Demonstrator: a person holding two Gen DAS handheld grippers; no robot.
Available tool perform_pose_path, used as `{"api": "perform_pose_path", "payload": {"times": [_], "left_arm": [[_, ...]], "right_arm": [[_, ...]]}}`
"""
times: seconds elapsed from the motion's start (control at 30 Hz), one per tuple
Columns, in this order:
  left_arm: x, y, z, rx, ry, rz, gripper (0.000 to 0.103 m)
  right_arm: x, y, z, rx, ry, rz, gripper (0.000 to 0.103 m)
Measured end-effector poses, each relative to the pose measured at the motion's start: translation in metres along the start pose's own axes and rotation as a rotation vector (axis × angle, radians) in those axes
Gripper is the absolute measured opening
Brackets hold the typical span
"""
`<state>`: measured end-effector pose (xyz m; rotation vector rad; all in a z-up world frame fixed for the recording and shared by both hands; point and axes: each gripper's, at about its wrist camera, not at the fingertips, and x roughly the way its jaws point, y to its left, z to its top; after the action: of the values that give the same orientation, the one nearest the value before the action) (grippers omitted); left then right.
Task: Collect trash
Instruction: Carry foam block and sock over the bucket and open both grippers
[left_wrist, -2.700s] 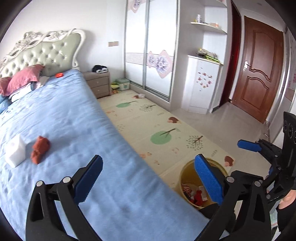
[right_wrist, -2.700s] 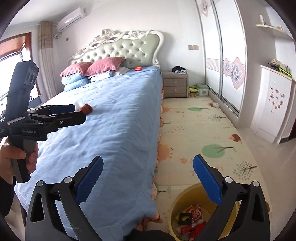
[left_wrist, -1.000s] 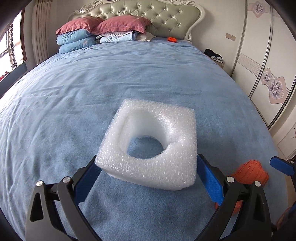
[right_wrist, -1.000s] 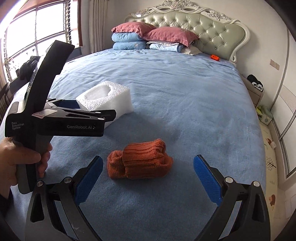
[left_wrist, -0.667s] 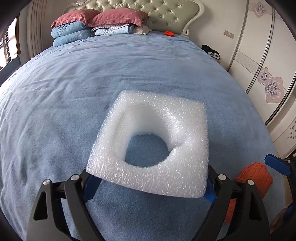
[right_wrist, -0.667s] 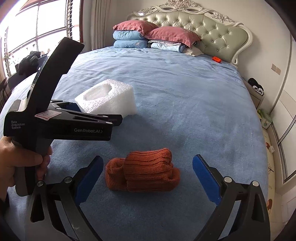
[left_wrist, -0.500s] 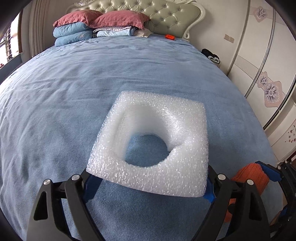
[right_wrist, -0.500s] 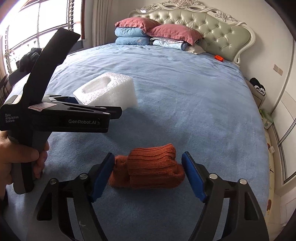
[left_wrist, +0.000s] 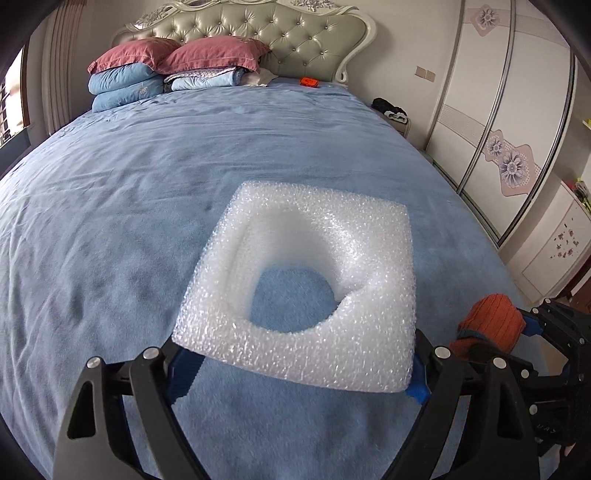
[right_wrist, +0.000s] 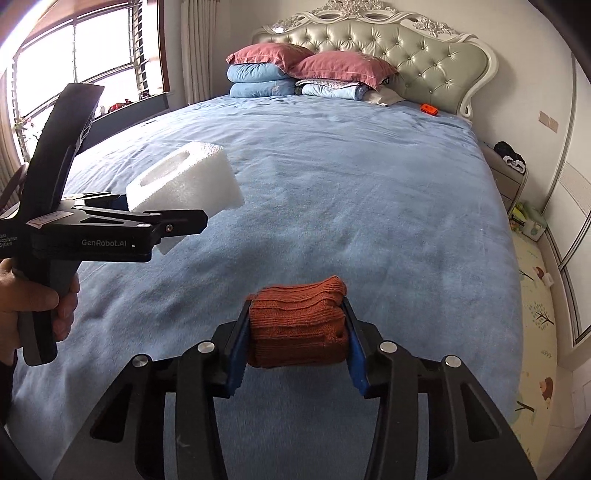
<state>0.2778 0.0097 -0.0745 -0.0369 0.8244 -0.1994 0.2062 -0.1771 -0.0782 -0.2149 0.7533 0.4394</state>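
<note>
The bed (right_wrist: 369, 206), w/ blue cover, fills the space ahead of and below both grippers. Far ahead is the tufted headboard (right_wrist: 424, 55), and in front of it are pillows (right_wrist: 332, 64), red on top of blue, w/ folded bedding beside them. A small orange item (right_wrist: 428, 108) lies on the cover near the headboard; what it is, cannot tell. To the right of the right gripper, past the bed edge, stands a wardrobe (left_wrist: 509, 122) w/ flower marks and a nightstand (right_wrist: 506, 166) w/ dark things on top.

The foam (left_wrist: 306, 284), a white square block w/ a round hole through the middle, is between the blue pads of the left gripper (left_wrist: 299, 373). The pads press its near end from both sides, so this gripper is clenched on the foam. In the right wrist view the foam (right_wrist: 188, 184) is seen lifted off the cover, sticking forward past the left gripper (right_wrist: 125, 225), which a hand (right_wrist: 33, 314) holds by the handle.

The sock (right_wrist: 297, 325), an orange knit roll, sits between the pads of the right gripper (right_wrist: 295, 343), squeezed from left and right, so this one is grasping the sock. It is low over the cover; if it still touches the cover, cannot tell. From the left wrist view the sock (left_wrist: 487, 321) is just right of the foam, inside the right gripper (left_wrist: 517, 332).
</note>
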Motion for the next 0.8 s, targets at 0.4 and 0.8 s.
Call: {"api": "perform_pose_path", "payload": {"times": [0.4, 0.8], "left_arm": [[-0.098, -0.086, -0.086, 0.157, -0.011, -0.149, 0.086], [-0.133, -0.162, -0.134, 0.246, 0.004, -0.240, 0.086]], "right_arm": [[-0.110, -0.009, -0.089, 0.061, -0.029, -0.006, 0.044], [-0.196, -0.035, -0.157, 0.162, -0.089, -0.043, 0.044]]}}
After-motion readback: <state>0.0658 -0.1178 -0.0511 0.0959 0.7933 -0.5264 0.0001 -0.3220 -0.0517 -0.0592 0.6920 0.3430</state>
